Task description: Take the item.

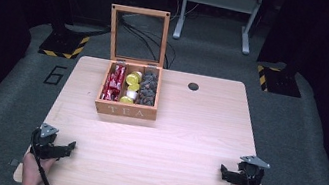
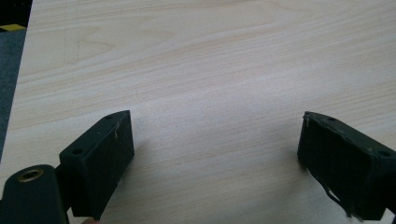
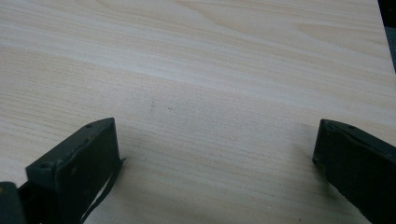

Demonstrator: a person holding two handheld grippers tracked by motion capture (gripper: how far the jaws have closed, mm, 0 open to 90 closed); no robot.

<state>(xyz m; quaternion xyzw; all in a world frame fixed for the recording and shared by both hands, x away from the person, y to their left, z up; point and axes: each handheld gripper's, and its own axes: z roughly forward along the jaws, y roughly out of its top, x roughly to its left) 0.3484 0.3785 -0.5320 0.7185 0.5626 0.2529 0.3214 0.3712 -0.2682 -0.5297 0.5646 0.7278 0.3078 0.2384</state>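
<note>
Open wooden tea box [image 1: 125, 110] sits far across pale wood desk [image 1: 184, 141]; left gripper [image 1: 68, 147] nearer than right gripper [image 1: 225, 172], both w/ jaws wide, empty.

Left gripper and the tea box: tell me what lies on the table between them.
Nothing: in the high view bare wood runs from the left gripper, jaws open, to the tea box. The left gripper view shows bare table ahead.

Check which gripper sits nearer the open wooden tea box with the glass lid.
Left. The left gripper rests at the near left corner, below the open wooden tea box. The right gripper is at the near right corner, farther across the table.
</note>
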